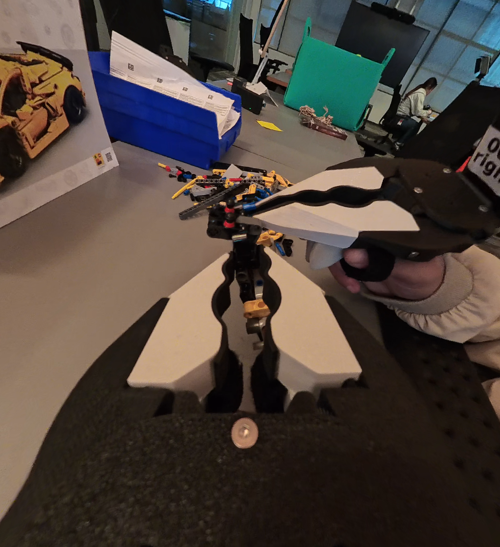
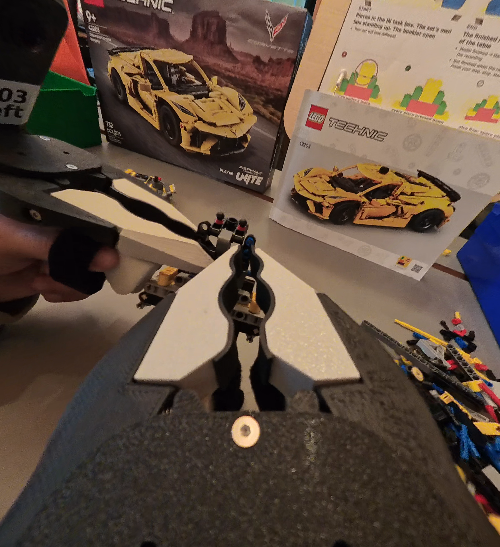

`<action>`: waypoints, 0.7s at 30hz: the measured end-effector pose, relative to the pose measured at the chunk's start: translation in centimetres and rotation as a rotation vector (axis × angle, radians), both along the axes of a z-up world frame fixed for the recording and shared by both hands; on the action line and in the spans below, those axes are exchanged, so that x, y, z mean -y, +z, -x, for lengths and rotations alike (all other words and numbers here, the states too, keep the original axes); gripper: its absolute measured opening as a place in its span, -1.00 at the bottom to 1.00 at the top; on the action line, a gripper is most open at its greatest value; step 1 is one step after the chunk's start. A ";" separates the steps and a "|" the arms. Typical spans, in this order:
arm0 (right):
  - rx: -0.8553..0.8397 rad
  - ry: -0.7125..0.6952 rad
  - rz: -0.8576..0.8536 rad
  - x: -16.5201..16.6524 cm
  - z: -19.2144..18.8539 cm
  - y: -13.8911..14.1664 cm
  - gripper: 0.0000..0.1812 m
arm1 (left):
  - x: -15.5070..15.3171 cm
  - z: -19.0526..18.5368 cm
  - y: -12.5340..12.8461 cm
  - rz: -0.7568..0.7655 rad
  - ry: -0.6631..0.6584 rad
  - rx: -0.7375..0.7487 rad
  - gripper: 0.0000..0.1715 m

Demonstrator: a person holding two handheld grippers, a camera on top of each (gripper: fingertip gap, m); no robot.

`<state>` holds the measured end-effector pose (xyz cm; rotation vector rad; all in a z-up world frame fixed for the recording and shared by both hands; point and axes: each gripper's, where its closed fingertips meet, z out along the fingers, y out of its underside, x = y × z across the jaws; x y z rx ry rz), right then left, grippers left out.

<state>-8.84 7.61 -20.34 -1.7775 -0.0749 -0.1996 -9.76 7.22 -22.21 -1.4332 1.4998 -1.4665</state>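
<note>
Left hand-held gripper (image 1: 244,266) clamps small black-and-yellow plastic brick sub-assembly (image 1: 247,278), light, rigid, joints likely pop-prone; right hand-held gripper (image 2: 247,251) pinches its blue pin (image 2: 249,240)

We see matt grainy black plastic gripper body (image 2: 242,488), smooth white fingers (image 2: 189,334), shiny metal screw (image 2: 245,431), glossy plastic bricks (image 2: 464,384), paper booklet (image 2: 376,189), matt grey table (image 1: 65,266).

A loose pile of small bricks (image 1: 236,183) is spread on the grey table (image 1: 65,251). Behind the pile a blue bin (image 1: 160,118) holding white papers (image 1: 165,74) is seen, and left of the pile a booklet (image 1: 29,118) is propped upright.
</note>
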 end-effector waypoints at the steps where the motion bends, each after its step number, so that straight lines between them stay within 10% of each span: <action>1: -0.023 -0.006 0.008 0.0 -0.1 -0.1 -0.98 | -0.3 -0.1 -0.1 0.003 0.029 -0.016 -0.82; 10: -0.135 -0.065 -0.017 -0.1 -1.0 0.1 -0.99 | -1.0 -0.6 -0.3 0.075 0.141 -0.067 -0.82; 13: -0.072 -0.116 -0.099 1.3 -1.7 2.1 -1.00 | -7.0 0.8 -1.4 0.095 0.380 -0.103 -0.83; 21: -0.245 0.033 -0.019 -0.1 -1.2 -0.2 -1.00 | -4.6 1.0 0.9 0.121 0.198 -0.003 -0.82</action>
